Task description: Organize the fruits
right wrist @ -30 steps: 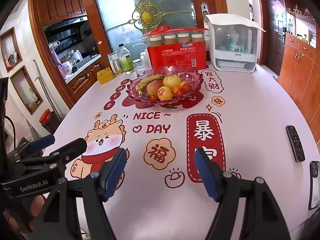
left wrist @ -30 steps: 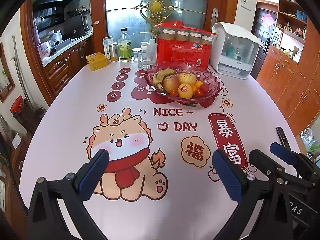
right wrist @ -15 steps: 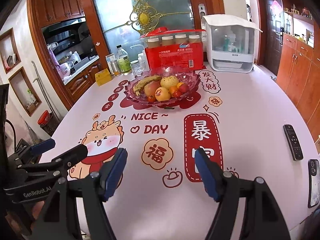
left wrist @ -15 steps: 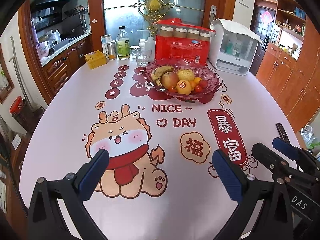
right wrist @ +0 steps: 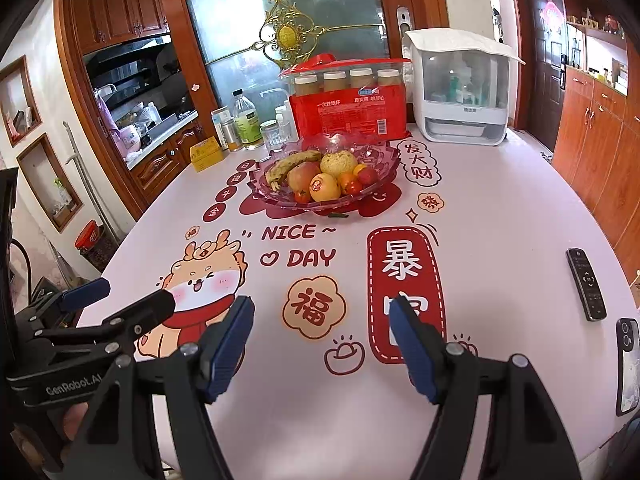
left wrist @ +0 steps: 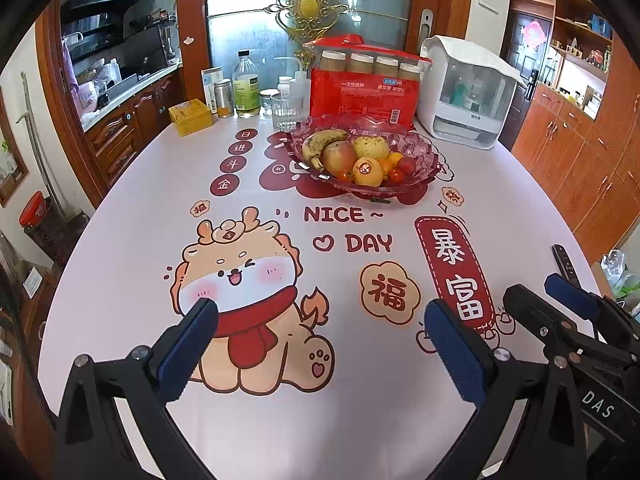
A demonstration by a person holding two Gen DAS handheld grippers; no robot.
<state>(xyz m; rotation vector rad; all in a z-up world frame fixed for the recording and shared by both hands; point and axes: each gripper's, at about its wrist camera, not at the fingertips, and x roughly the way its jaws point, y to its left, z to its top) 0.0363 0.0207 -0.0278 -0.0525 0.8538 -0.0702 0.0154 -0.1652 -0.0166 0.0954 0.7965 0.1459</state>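
Note:
A pink glass fruit bowl (left wrist: 424, 148) (right wrist: 384, 160) stands far across the table. It holds a banana (left wrist: 320, 142) (right wrist: 292, 164), an apple (left wrist: 339, 156) (right wrist: 303, 176), a yellow orange with a sticker (left wrist: 367, 171) (right wrist: 324, 187), a rough pale fruit (left wrist: 371, 147) (right wrist: 338, 163) and small tomatoes (left wrist: 397, 175) (right wrist: 354, 187). My left gripper (left wrist: 320, 316) hovers open over the cartoon print near the front edge, nothing between its blue pads. Beside it, my right gripper (right wrist: 322, 308) (left wrist: 540, 300) is open and holds nothing.
Behind the bowl stand a red pack of paper cups (left wrist: 364, 96), a glass (left wrist: 286, 112), bottles (left wrist: 247, 88), a yellow box (left wrist: 190, 117) and a white appliance (left wrist: 468, 92). A remote (right wrist: 586, 284) and a phone (right wrist: 628, 364) lie at the right edge.
The scene has shifted slightly in both views; the bowl sits a little lower in the frames. Both grippers stay open and empty.

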